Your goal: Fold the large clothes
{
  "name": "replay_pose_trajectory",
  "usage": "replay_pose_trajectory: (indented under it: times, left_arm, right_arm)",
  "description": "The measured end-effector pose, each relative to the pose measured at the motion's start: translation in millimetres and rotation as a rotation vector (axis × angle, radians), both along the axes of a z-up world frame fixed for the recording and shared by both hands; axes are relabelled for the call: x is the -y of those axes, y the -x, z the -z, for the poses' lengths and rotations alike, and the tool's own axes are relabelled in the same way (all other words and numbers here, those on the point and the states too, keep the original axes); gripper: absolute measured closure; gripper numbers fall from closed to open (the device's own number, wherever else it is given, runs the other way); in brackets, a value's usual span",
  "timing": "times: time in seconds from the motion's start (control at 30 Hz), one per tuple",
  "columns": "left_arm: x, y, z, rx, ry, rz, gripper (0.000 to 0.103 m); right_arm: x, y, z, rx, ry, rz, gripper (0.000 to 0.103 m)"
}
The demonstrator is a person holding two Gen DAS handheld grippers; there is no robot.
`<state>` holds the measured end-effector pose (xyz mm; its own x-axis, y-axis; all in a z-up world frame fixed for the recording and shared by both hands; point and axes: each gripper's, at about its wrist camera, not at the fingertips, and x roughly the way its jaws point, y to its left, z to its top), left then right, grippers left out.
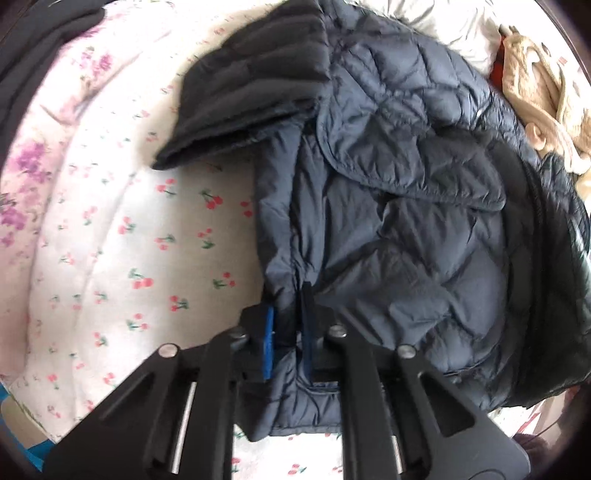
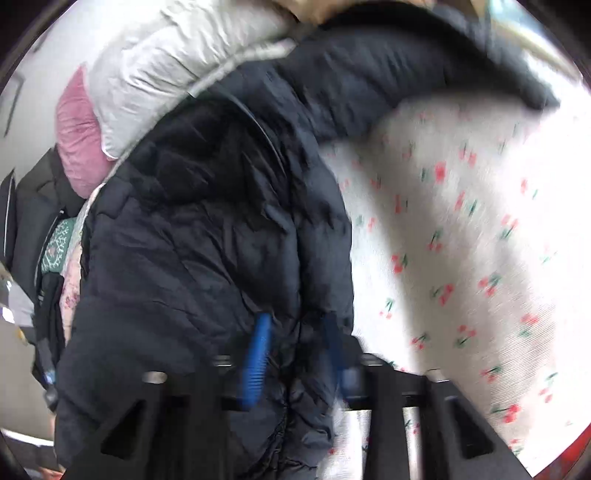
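A dark navy quilted puffer jacket (image 1: 388, 206) lies on a cherry-print bedsheet (image 1: 147, 236), partly folded, with one sleeve (image 1: 251, 99) stretched out to the upper left. My left gripper (image 1: 288, 328) is shut on the jacket's near edge, fabric pinched between its blue pads. In the right wrist view the jacket (image 2: 207, 236) fills the left half over the same sheet (image 2: 461, 221). My right gripper (image 2: 295, 350) is shut on a thick fold of the jacket. This view is motion-blurred.
A beige garment (image 1: 543, 96) and white bedding (image 1: 443, 26) lie beyond the jacket. A dark garment (image 1: 33, 48) sits at the upper left. In the right wrist view, a white duvet (image 2: 155, 70), a pink pillow (image 2: 77, 136) and dark clothes (image 2: 37, 221) lie at left.
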<state>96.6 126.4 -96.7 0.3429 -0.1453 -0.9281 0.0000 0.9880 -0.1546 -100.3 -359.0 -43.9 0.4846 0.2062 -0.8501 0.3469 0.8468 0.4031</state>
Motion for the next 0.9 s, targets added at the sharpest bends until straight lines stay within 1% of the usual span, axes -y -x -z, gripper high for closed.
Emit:
replay_pose_trajectory:
  times: [0.03,0.1,0.13,0.2,0.27,0.3,0.33,0.37,0.43,0.47,0.5,0.53,0.57,0.6,0.63,0.67,0.7,0.73,0.77,0.8,0.83,0.87,0.9]
  left_arm:
    - [-1.0,0.4,-2.1,0.005,-0.007,-0.003,0.091]
    - [-0.5,0.8,-3.9,0.015,-0.032,-0.005,0.091]
    - [0.2,0.6,-4.3,0.019,-0.042,-0.006,0.091]
    - [-2.1,-3.9,-4.5,0.023,-0.050,-0.010,0.092]
    - [-3.0,-6.2,-5.1,0.023,-0.051,-0.016,0.092]
    - [-1.7,-8.0,-3.9,0.019,-0.058,-0.019,0.092]
    - [-0.8,-9.7,-2.2,0.015,-0.065,-0.019,0.092]
    - [1.3,-12.1,0.6,0.009,-0.075,-0.018,0.092]
    - [1.1,-14.7,2.0,0.002,-0.094,-0.014,0.093]
    - [3.2,-15.3,1.9,0.003,-0.102,-0.012,0.094]
    - [3.4,-15.1,-3.9,0.017,-0.101,-0.015,0.094]
    - [3.5,-14.3,-9.8,0.036,-0.088,-0.020,0.094]
    - [3.4,-12.4,-16.2,0.059,-0.069,-0.024,0.095]
    - [0.7,-9.0,-25.7,0.083,-0.033,-0.028,0.095]
    - [-4.0,-4.3,-34.9,0.094,0.024,-0.022,0.095]
    - [-7.0,-0.9,-39.0,0.092,0.069,-0.012,0.095]
    - [-9.2,4.5,-40.1,0.067,0.114,0.016,0.095]
    - [-7.5,7.3,-36.8,0.035,0.113,0.049,0.095]
    - [-4.1,9.2,-30.4,-0.003,0.093,0.087,0.095]
    - [2.9,10.5,-18.9,-0.052,0.047,0.126,0.095]
    - [14.5,11.6,-0.5,-0.121,-0.033,0.181,0.095]
    - [23.1,12.5,11.6,-0.156,-0.088,0.223,0.094]
    - [35.2,14.2,22.8,-0.168,-0.161,0.279,0.092]
  right_arm:
    - [-0.8,5.2,-6.9,0.045,0.034,-0.005,0.001]
    - [3.7,9.6,-12.6,0.082,0.052,-0.010,0.000]
    - [9.0,3.8,-10.3,0.071,0.049,-0.006,0.000]
    - [17.2,1.7,2.1,0.019,0.018,0.016,0.000]
    - [24.2,0.3,21.6,-0.041,-0.025,0.016,0.000]
    - [23.9,-2.9,33.3,-0.053,-0.032,0.008,0.001]
    - [22.2,-3.6,38.0,-0.061,-0.036,0.002,0.002]
    - [18.9,-4.8,46.8,-0.077,-0.045,-0.002,0.007]
    - [7.3,-8.6,55.5,-0.095,-0.002,-0.040,0.018]
    - [0.5,-11.8,54.0,-0.091,0.031,-0.075,0.042]
    - [-1.9,-13.0,50.4,-0.090,0.064,-0.094,0.091]
    - [2.3,-15.8,37.3,-0.068,0.093,-0.113,0.094]
    - [15.8,-14.1,21.5,-0.021,0.068,-0.078,0.094]
    - [25.2,-12.6,9.7,0.015,0.071,-0.038,0.094]
    - [39.8,-7.8,-7.8,0.060,0.110,0.006,0.095]
    - [57.1,-0.3,-28.5,0.095,0.199,0.057,0.099]
    - [64.8,5.0,-36.0,0.094,0.267,0.094,0.099]
    - [76.3,11.7,-44.7,0.058,0.420,0.149,0.099]
    - [84.9,17.0,-46.3,0.024,0.514,0.182,0.099]
    - [92.7,20.8,-44.5,-0.009,0.572,0.208,0.099]
    - [105.3,29.5,-39.3,-0.032,0.567,0.225,0.099]
    - [114.2,35.0,-34.4,-0.024,0.506,0.241,0.098]
    - [117.7,37.9,-32.2,0.003,0.458,0.242,0.098]
